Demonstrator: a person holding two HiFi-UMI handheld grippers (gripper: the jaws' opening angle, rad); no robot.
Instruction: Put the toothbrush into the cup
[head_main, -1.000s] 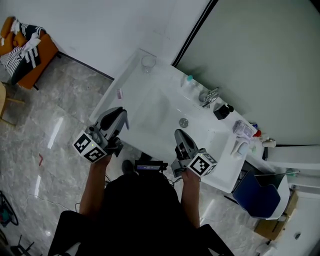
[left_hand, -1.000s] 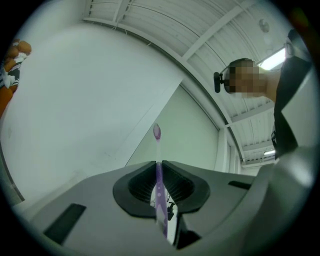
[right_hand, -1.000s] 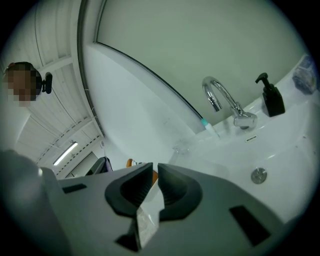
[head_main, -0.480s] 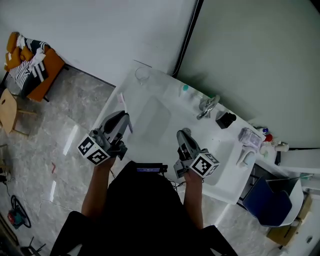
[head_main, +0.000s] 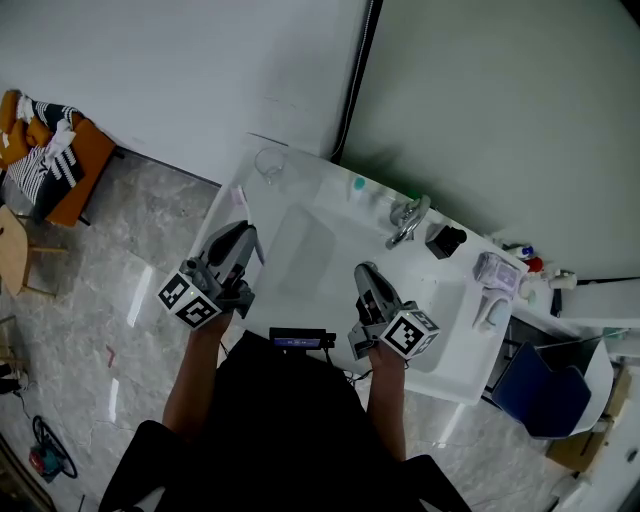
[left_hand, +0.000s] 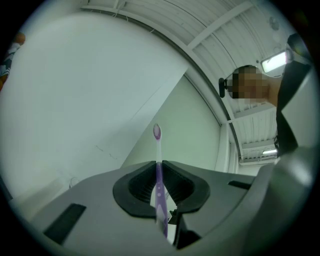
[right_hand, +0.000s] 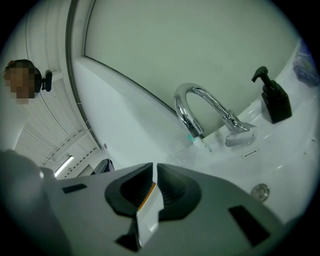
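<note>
Two tongs are held over the near edge of a white tabletop (head_main: 455, 335) with a sunken basin (head_main: 300, 250). The left tongs (left_hand: 159, 164) are pinched nearly together on a purple toothbrush (left_hand: 159, 185), which stands upright between the pads with its small head poking up past the tips. The right tongs (right_hand: 154, 166) are likewise drawn close, with only a slit between them, and grip a thin flat white piece (right_hand: 149, 209) with an orange edge; what it is cannot be told. A clear cup (head_main: 268, 163) stands well ahead of the left tongs, at the far corner of the tabletop, apart from the brush. Ahead of the right tongs rises a chrome faucet (right_hand: 200, 115), with a black pump bottle (right_hand: 274, 100) beyond it to the right and a round drain (right_hand: 260, 190) just ahead of them on that side.
</note>
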